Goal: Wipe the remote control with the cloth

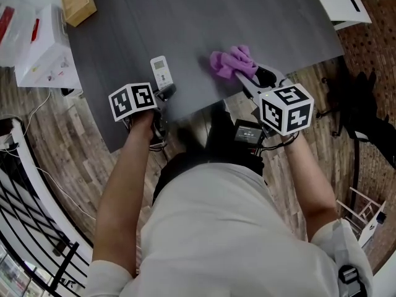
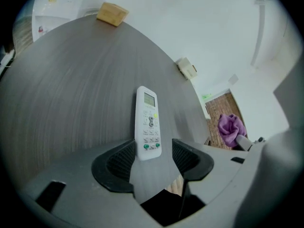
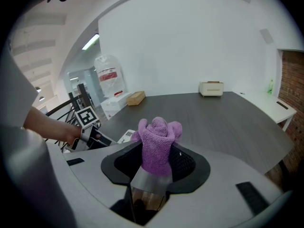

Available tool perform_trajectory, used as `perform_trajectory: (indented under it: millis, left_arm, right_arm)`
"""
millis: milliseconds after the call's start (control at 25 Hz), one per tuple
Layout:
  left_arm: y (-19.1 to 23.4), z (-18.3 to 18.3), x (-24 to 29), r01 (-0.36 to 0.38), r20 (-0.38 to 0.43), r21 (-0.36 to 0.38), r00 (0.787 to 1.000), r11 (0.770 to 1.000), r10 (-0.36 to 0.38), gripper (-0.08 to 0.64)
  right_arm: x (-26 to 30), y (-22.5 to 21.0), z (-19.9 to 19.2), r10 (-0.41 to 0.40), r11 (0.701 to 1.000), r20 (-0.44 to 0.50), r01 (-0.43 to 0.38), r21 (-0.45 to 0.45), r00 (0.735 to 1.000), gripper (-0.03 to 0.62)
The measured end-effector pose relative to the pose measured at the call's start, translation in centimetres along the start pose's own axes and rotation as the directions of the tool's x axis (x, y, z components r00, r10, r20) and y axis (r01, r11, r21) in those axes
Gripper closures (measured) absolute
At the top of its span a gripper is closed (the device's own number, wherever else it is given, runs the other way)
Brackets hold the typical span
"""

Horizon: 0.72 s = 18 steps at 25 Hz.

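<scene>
A white remote control lies face up on the dark grey table. Its near end sits between the jaws of my left gripper. In the left gripper view the remote control lies close to the left pad, and a gap shows at the right pad, so the left gripper is open. My right gripper is shut on a bunched purple cloth, held just above the table to the right of the remote. In the right gripper view the cloth stands up out of the right gripper.
A wooden box sits at the table's far left corner, with white cartons beside the table. A small white box rests at the far edge. The table's near edge is right under the grippers. A black stand is on the floor at right.
</scene>
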<state>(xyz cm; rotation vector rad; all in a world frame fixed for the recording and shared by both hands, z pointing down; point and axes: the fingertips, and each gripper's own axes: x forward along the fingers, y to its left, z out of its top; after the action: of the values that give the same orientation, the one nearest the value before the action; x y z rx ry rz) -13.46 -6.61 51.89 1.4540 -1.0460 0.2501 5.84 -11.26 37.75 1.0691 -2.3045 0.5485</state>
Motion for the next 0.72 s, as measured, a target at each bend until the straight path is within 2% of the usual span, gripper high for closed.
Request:
perform_trajectory:
  millis: [160,280,360,400,480,520,560,640,720]
  left_arm:
    - [0.1,-0.9,-1.3,0.009,0.036,0.027,0.999,1.0,-0.01,0.331]
    - [0.9,-2.9,-4.5,0.009,0.094,0.057,0.995,0.998,-0.015,0.331]
    - [0.6,-5.3,-7.2,0.07,0.151,0.037,0.986,0.997,-0.075,0.331]
    - [0.2,-6.8,-8.7,0.13,0.187,0.01,0.974,0.992,-0.129,0.333]
    - [-1.3,-9.8,-11.8,0.281,0.276,-0.077,0.928,0.957,-0.25,0.342]
    - [-2.0,-11.2,-13.2,0.347,0.327,-0.115,0.898,0.931,-0.294,0.369]
    - [-2.8,-12.4,-14.5,0.393,0.374,-0.122,0.869,0.911,-0.325,0.408]
    - [-4.7,-14.1,-16.8,0.443,0.448,-0.068,0.814,0.894,-0.37,0.488]
    - [-7.1,-15.7,-18.2,0.468,0.502,-0.018,0.769,0.884,-0.397,0.51]
  right_arm:
    - [-1.5,0.7,0.0,-0.014,1.0,0.018,0.014,-0.003,1.0,0.434]
    - [-2.8,1.2,-0.3,-0.015,1.0,0.033,0.015,0.006,0.999,0.434]
    - [-3.6,1.3,-0.9,0.0,1.0,0.043,-0.001,0.028,0.999,0.434]
    - [-4.0,1.4,-1.2,0.015,0.999,0.047,-0.017,0.036,0.999,0.434]
    - [-4.8,1.6,-1.7,0.057,0.998,0.053,-0.059,0.034,0.997,0.434]
    - [-5.2,1.6,-1.9,0.08,0.996,0.057,-0.082,0.026,0.995,0.434]
    - [-5.7,1.5,-2.0,0.101,0.995,0.061,-0.102,0.011,0.993,0.434]
    - [-7.1,0.9,-2.3,0.13,0.991,0.065,-0.127,-0.048,0.989,0.434]
    - [-9.3,0.0,-2.6,0.148,0.98,0.067,-0.137,-0.146,0.987,0.434]
